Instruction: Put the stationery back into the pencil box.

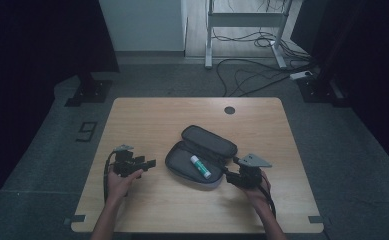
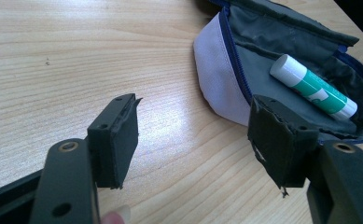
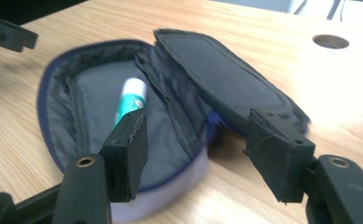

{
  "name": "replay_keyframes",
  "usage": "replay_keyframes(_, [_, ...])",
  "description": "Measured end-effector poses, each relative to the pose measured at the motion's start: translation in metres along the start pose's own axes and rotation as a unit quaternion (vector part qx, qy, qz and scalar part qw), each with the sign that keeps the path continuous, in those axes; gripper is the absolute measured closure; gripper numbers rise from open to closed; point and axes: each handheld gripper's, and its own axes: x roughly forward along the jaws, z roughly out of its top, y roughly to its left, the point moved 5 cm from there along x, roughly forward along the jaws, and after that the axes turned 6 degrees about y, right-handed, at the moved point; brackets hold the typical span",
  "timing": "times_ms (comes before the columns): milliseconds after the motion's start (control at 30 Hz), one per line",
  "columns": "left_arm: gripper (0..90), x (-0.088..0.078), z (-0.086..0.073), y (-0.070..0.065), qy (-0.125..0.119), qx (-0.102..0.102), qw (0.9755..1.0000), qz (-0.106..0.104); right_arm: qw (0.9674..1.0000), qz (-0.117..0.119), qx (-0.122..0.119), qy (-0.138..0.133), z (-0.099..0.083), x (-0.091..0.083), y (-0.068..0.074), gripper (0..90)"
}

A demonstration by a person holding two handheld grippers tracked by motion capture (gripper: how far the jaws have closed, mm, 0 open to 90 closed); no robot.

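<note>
Soft case (image 1: 202, 156) lies unzipped mid-table, glue stick (image 1: 200, 166) inside. Both grippers, left (image 1: 149, 163) and right (image 1: 229, 172), gape empty either side of it. Case looks light and floppy, so best pinched at the stiffer zip rim; stick is hard and slick.

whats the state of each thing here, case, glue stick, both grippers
pencil case: unzipped, lid folded back, lying on the table
glue stick: capped, lying inside the open case
left gripper: open, nothing between the jaws
right gripper: open, holding nothing, by the case's edge
</note>
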Motion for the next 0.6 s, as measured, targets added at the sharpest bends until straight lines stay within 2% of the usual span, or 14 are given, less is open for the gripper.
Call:
replay_keyframes(133, [33.9, 0.002, 0.0, 0.0, 0.003, 0.002, 1.0, 0.001, 0.9999, 0.009, 0.003, 0.011, -0.016, -0.006, -0.009, 35.4])
replay_keyframes(300, [33.9, 0.003, -0.001, -0.001, 0.006, 0.004, 1.0, 0.002, 0.9993, -0.005, 0.011, 0.036, -0.041, -0.01, -0.022, 34.8])
replay_keyframes(433, [33.9, 0.005, -0.001, -0.002, 0.009, 0.006, 0.9999, 0.002, 0.9982, -0.016, 0.025, 0.053, -0.05, -0.006, -0.034, 35.4])
replay_keyframes(600, [33.9, 0.003, -0.001, -0.001, 0.006, 0.005, 1.0, 0.002, 0.997, -0.025, 0.03, 0.067, -0.055, -0.003, -0.039, 35.2])
